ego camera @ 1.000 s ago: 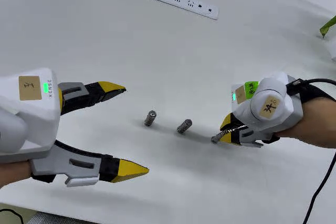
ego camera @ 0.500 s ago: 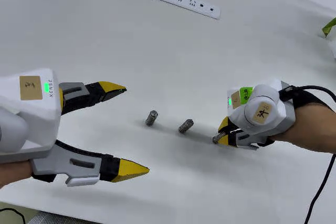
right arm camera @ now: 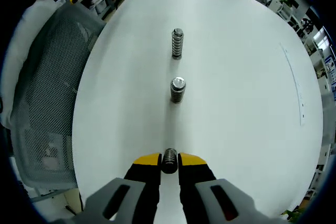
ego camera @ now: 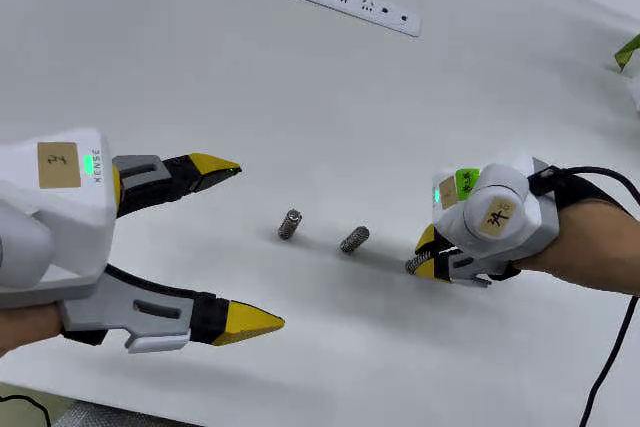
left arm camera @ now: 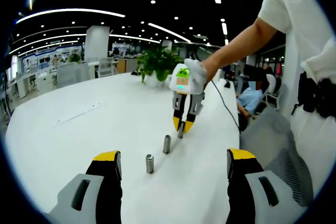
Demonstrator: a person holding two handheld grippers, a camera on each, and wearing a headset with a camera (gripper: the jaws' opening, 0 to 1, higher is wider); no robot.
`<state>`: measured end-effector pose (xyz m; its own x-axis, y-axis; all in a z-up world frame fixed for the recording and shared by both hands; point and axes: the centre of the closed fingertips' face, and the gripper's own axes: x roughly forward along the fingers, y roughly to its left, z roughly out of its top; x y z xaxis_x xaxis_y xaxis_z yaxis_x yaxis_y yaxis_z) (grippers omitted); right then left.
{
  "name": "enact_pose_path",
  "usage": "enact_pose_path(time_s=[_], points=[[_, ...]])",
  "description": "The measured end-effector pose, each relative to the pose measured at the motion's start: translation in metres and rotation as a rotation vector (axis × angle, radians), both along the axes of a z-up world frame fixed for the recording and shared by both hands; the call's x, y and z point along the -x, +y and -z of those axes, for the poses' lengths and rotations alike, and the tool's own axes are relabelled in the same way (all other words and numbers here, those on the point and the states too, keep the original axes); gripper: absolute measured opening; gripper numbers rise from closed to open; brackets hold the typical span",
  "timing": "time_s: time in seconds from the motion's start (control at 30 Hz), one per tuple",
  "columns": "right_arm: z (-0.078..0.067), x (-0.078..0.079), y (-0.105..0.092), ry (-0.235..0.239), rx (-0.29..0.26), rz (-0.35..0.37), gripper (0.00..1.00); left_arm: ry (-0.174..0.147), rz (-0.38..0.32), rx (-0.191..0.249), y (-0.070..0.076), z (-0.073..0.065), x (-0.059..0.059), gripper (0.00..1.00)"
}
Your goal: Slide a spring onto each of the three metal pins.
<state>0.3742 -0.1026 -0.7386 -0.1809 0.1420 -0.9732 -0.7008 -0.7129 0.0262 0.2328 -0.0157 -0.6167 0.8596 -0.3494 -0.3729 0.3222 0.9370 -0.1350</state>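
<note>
Right claw (right arm camera: 169,159) pinches a ribbed grey spring (right arm camera: 169,155); left claw (ego camera: 258,247) gapes wide. At twelve o'clock I see near pin (right arm camera: 178,90), far pin (right arm camera: 177,43), both sprung.

Shiny metal springs (ego camera: 289,224) on a smooth matt white table (ego camera: 350,77)

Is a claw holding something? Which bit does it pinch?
The right gripper pinches a spring by its coiled sides, between the yellow tips. The left gripper is open, holding nothing.
</note>
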Motion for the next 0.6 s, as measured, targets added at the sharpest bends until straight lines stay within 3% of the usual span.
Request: enact_pose_path(time_s=[0.2, 0.5, 0.6], points=[[-0.003, 0.000, 0.001, 0.011, -0.016, 0.018, 0.20, 0.005, 0.005, -0.005, -0.001, 0.001, 0.002, 0.85], [-0.026, -0.004, 0.003, 0.034, -0.091, 0.078, 0.29, 0.007, 0.006, -0.016, 0.000, 0.002, 0.003, 0.87], [-0.042, 0.000, 0.004, 0.079, -0.132, 0.147, 0.32, 0.009, 0.005, -0.020, 0.002, 0.003, 0.004, 0.88]])
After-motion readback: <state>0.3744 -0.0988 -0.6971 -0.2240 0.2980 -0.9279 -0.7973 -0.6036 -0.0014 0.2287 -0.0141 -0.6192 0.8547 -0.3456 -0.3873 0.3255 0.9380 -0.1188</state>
